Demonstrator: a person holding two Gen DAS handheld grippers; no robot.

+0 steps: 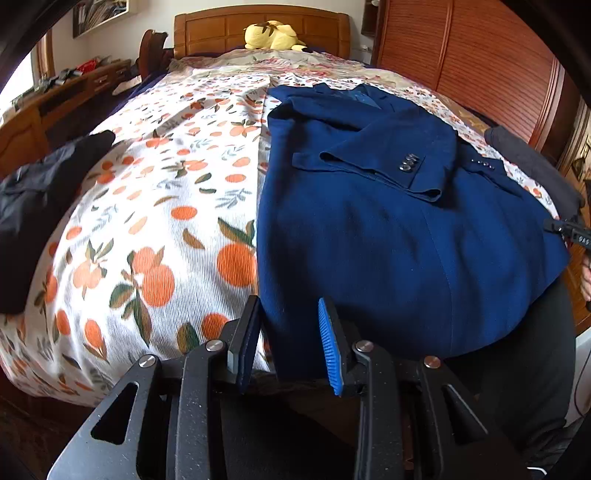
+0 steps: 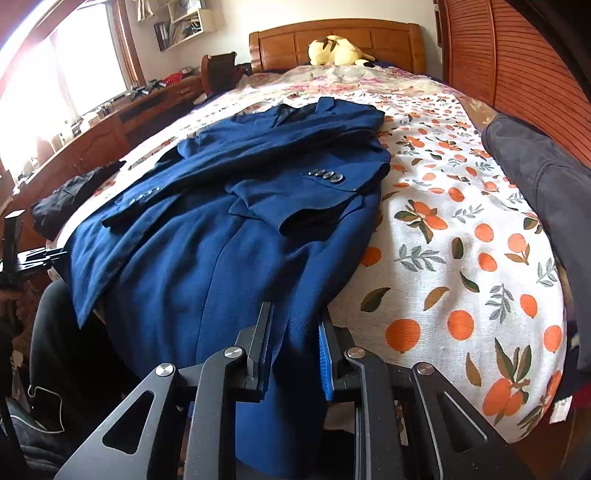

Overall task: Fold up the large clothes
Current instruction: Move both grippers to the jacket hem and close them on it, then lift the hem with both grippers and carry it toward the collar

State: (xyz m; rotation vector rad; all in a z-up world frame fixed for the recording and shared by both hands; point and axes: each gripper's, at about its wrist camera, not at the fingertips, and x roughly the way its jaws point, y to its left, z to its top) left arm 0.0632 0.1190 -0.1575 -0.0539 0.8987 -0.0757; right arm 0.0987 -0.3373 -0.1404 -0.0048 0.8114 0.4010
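Cloth on cloth, framed by wood

The dark-blue matt woollen jacket (image 2: 221, 240) lay on a ribbed orange-print cotton bedsheet (image 1: 166, 221); the wooden headboard (image 1: 221, 29) shone glossy.

A bed (image 2: 461, 258) with an orange-print cover fills both views. A blue jacket (image 2: 229, 229) lies flat along it, hem hanging over the near edge. A yellow plush (image 2: 338, 51) sits at the top centre by the headboard. Dark clothes (image 1: 40, 206) lie at the left edge, a grey garment (image 2: 539, 177) at the right.

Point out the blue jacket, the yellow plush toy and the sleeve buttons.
blue jacket (image 1: 388, 258), left wrist view, on its back panel.
yellow plush toy (image 2: 334, 51), right wrist view, on its body.
sleeve buttons (image 2: 327, 175), right wrist view, mid-row on the cuff.
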